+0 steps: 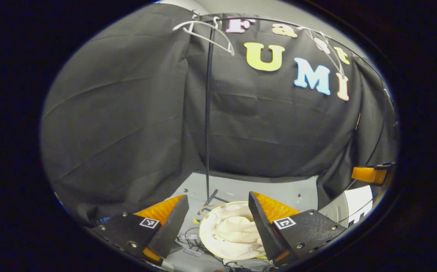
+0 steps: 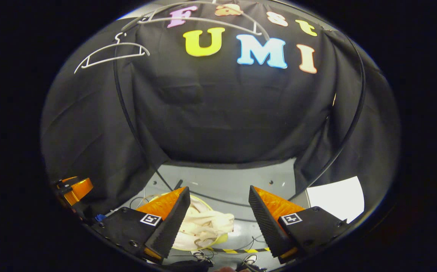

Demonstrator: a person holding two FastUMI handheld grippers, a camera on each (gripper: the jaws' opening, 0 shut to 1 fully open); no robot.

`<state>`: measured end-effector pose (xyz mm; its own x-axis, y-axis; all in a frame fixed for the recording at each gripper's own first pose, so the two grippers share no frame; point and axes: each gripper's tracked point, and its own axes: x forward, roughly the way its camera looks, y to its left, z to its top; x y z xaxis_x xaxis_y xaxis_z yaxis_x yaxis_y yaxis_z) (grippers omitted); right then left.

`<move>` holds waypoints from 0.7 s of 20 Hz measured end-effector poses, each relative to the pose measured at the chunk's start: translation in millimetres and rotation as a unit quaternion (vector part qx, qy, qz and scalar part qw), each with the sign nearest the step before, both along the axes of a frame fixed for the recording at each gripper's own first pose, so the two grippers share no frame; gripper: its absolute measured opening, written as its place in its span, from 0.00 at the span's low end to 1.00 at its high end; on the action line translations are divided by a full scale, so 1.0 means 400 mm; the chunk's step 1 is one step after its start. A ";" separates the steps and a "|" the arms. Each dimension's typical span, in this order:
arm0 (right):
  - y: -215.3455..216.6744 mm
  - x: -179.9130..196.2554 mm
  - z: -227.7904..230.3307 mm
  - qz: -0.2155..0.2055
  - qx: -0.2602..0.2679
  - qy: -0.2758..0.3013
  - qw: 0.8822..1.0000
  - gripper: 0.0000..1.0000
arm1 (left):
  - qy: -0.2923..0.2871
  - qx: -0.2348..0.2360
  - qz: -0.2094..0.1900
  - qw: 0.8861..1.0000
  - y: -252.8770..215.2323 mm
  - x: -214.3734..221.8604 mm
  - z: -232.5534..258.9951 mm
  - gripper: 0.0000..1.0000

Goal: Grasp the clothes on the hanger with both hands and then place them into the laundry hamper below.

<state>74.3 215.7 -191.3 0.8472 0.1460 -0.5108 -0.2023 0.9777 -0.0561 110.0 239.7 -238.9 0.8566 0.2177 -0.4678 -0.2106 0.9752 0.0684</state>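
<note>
- left gripper: black two-finger tool with orange ribbed inner pads, at 6 o'clock of the left gripper view; jaws spread wide, nothing between them, fingers framing the hamper below.
- right gripper: same build, at 6 o'clock of the right gripper view; jaws wide apart, holding nothing. its orange edge also shows at 3 o'clock of the left gripper view, well apart from the left gripper.
- cream-coloured crumpled cloth garment: lies bunched inside the hamper, clear of both grippers; in the right gripper view it sits at 7 o'clock, partly behind the left-hand finger.
- round laundry hamper with pale yellow rim: stands on the floor near the foot of the rack, at 6 o'clock; rim visible around the garment.
- thin black metal clothes rack: upright pole runs from 12 to 6 o'clock in the left gripper view, top rail curving to the right.
- white wire hanger: hangs bare on the rail at 12 o'clock, tilted; a second hanger sits at 1 o'clock, faint, possibly bare as well.
- grey booth floor: loose thin cables and a yellow-black striped strip at 6 o'clock of the right gripper view.
- white panel: at 4 o'clock, at the edge of the floor.
</note>
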 end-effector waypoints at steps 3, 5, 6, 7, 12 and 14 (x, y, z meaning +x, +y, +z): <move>-0.054 0.004 0.093 0.007 -0.003 -0.050 0.999 1.00 | -0.041 0.018 0.004 0.999 -0.038 -0.012 0.129 0.90; -0.111 -0.002 0.162 -0.001 0.006 -0.081 0.997 1.00 | -0.086 0.018 0.000 0.996 -0.096 -0.001 0.241 0.96; -0.142 -0.006 0.192 -0.009 0.012 -0.096 0.995 1.00 | -0.114 0.011 -0.007 0.993 -0.144 0.012 0.308 0.91; -0.175 -0.008 0.225 -0.017 0.016 -0.111 0.994 1.00 | -0.141 0.007 -0.014 0.990 -0.190 0.023 0.374 0.90; -0.311 -0.020 0.389 -0.048 0.012 -0.192 0.980 0.97 | -0.217 0.023 -0.077 0.973 -0.429 0.032 0.618 0.90; -0.350 -0.034 0.467 -0.059 0.022 -0.229 0.971 0.96 | -0.233 0.017 -0.108 0.966 -0.522 0.029 0.683 0.90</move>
<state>60.8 75.5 -4.4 0.9964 0.0469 -0.0710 -0.0520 0.9961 -0.0712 121.6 30.8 34.2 0.9997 0.0198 -0.0161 -0.0190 0.9987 0.0483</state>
